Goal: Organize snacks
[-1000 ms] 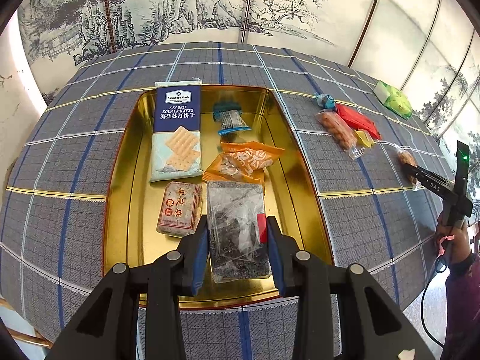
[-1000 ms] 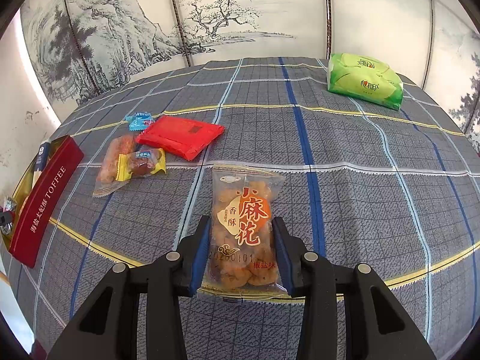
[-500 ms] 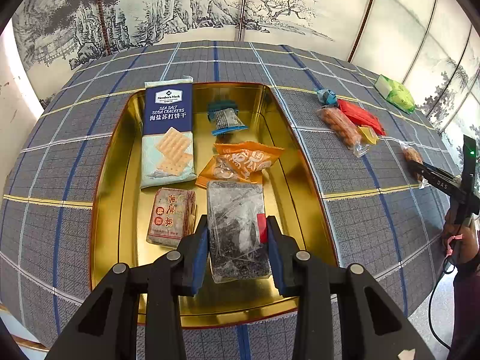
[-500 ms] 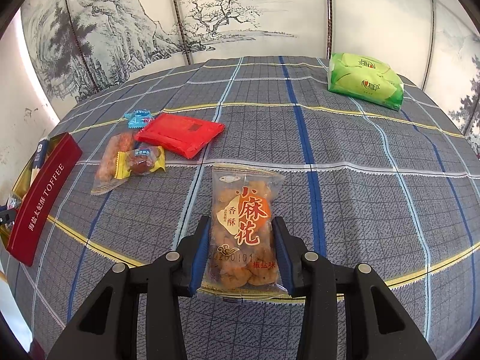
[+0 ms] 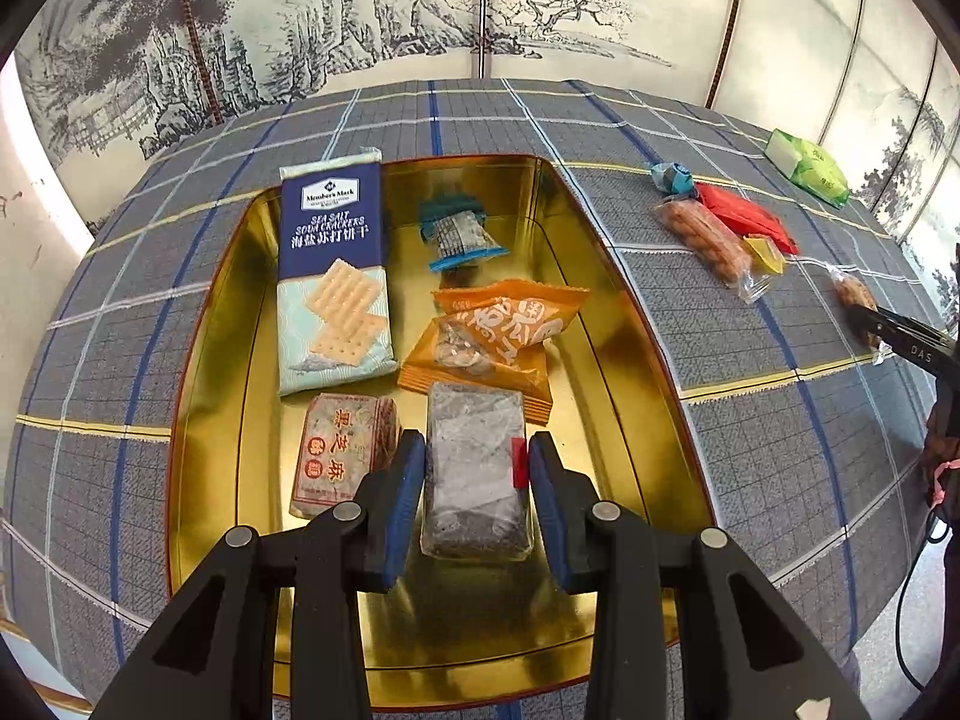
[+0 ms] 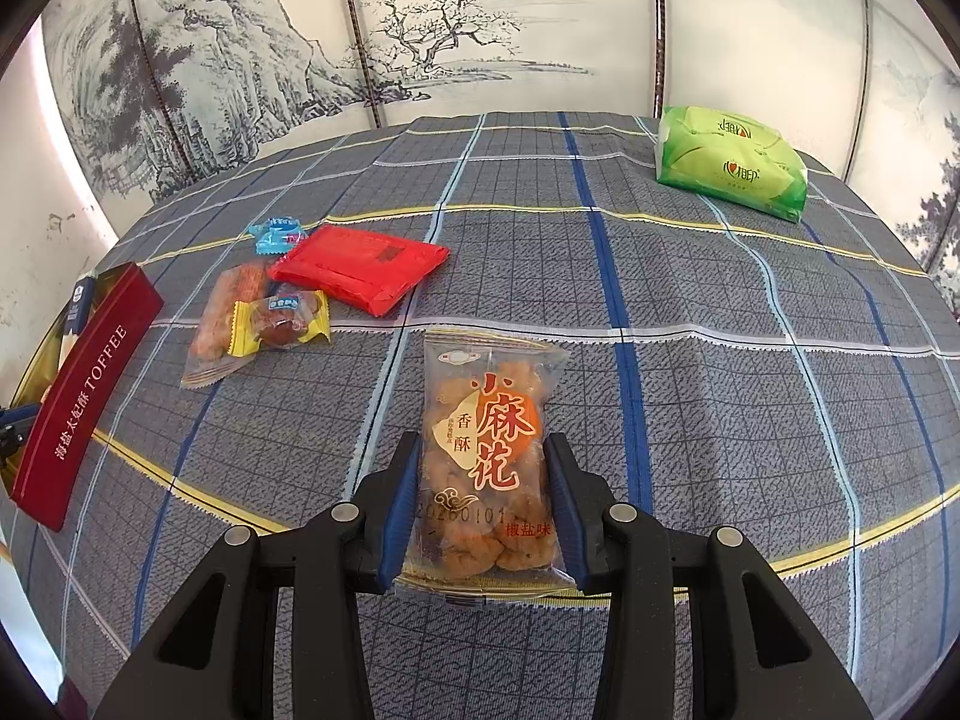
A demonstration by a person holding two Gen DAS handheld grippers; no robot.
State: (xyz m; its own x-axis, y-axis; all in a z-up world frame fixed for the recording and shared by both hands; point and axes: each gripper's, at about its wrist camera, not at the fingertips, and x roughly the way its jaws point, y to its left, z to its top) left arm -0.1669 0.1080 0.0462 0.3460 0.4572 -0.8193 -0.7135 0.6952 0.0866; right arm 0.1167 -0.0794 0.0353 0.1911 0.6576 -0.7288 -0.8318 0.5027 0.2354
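Observation:
My left gripper (image 5: 477,468) is shut on a clear packet of dark snack (image 5: 474,468) and holds it over the near end of the gold tin (image 5: 606,312). In the tin lie a blue soda cracker pack (image 5: 333,276), an orange bag (image 5: 504,330), a small blue-edged packet (image 5: 459,237) and a brown sesame bar (image 5: 339,456). My right gripper (image 6: 483,492) is shut on a clear bag of fried twists (image 6: 486,456) that rests on the checked cloth; it also shows at the right edge of the left wrist view (image 5: 855,300).
On the cloth lie a red packet (image 6: 360,267), a yellow-wrapped cake (image 6: 282,321), a clear bag of orange snacks (image 6: 225,318) and a blue candy (image 6: 276,234). A green pack (image 6: 729,165) sits at the far right. The tin's red TOFFEE side (image 6: 84,402) is at left.
My left gripper has drawn back and risen a little with the dark packet; the tin looks smaller and farther. The right gripper and its bag have hardly moved.

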